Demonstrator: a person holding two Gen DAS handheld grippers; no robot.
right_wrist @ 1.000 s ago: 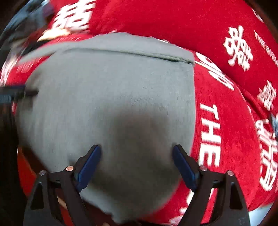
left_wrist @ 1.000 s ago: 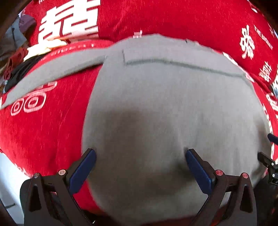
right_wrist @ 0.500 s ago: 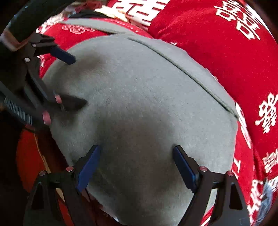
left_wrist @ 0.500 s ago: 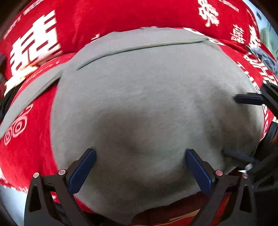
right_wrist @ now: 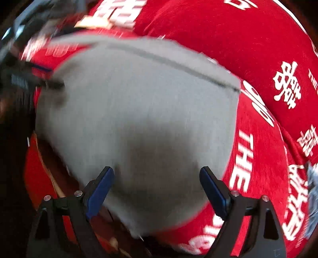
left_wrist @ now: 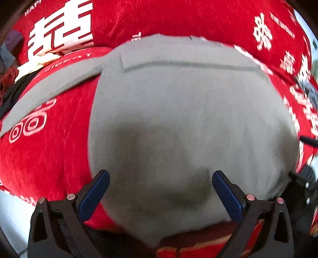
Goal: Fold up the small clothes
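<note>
Both my views are smeared with motion blur, so fine detail on the cloth is hard to read. Nearest me, my left gripper (left_wrist: 161, 195) stands wide, its blue pads clear of the fabric and holding nothing. My right gripper (right_wrist: 157, 191) is also wide and its jaws are opening, with only the cloth's surface below them, nothing pinched.

The grey garment (left_wrist: 188, 123) lies spread flat under both grippers, its near hem cut off behind my fingers. A fold or seam line runs across its far part, and a grey strip, perhaps a sleeve, trails off its left side.

Around the garment is a red cover with white characters (left_wrist: 43, 158). Beyond the garment's far edge rises a red cushion (left_wrist: 178, 17) in the same print. At its far left a heap of other clothes (left_wrist: 12, 79) is too dark and cropped to identify.
</note>
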